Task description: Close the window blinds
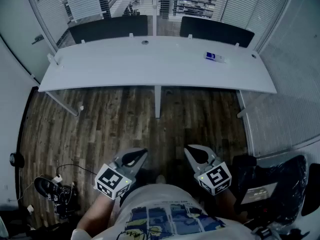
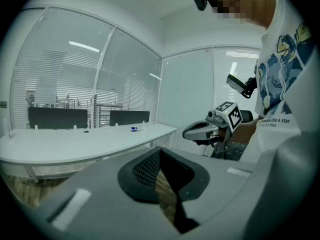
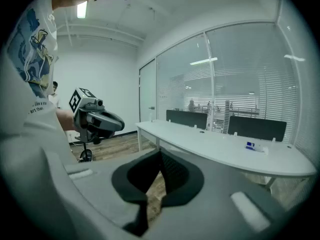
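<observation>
The window blinds (image 1: 87,1) hang along the glass wall at twelve o'clock in the head view, behind the desk and well apart from us. Their slats lie flat enough that shelving and ceiling lights beyond show between them. More blinds (image 1: 280,109) cover the glass at three o'clock.

In front of them stands a long white desk (image 1: 150,64) with two dark divider panels (image 1: 107,28) along its far edge. A small blue-and-white item (image 1: 214,57) lies on the desk toward one o'clock. Wood-plank floor (image 1: 115,129) fills the space between the desk and us.

We hold both tongs low, near our printed shirt (image 1: 170,219). The left tongs (image 1: 136,156) sit at seven o'clock and the right tongs (image 1: 196,153) at five, side by side but apart, pointing toward the desk. Each one's own view shows its tips pressed together with nothing between them, only floor seen through the gap lower down.

A dark shoe (image 1: 47,186) and a cable lie at eight o'clock, and a black chair (image 1: 275,184) stands at four.
</observation>
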A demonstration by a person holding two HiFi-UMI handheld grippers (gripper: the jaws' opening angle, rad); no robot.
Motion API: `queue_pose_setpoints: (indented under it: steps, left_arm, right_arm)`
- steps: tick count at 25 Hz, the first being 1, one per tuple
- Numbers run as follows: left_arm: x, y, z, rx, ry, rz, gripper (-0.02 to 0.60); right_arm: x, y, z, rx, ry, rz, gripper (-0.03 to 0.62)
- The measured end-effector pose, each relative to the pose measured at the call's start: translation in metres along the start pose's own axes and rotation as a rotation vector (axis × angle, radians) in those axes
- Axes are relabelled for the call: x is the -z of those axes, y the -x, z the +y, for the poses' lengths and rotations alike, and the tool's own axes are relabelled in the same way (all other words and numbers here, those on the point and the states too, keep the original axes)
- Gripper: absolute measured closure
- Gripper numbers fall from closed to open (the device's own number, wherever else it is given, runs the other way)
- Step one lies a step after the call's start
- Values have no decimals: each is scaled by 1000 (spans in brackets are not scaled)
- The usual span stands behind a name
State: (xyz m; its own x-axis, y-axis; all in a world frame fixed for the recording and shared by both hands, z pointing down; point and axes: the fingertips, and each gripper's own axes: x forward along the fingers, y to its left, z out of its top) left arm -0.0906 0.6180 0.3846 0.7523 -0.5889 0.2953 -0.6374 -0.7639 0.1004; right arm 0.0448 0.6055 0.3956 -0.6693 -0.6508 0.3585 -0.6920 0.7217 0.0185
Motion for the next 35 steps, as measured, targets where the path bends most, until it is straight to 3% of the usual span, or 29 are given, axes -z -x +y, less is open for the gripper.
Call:
queue_pose_setpoints:
  steps: [16,23,35]
  left_arm:
    - [-5,-16,7,-44,-2,-5,575]
    - [-8,-25,28,-65,2,-3,575]
    - [-30,-68,124,-18,-12,-36,575]
  right_arm:
    - [5,-4,-15,-3,43,19,589]
    - [0,-27,-22,-16,47,19,576]
    - [-30,-99,-76,89,46,51,576]
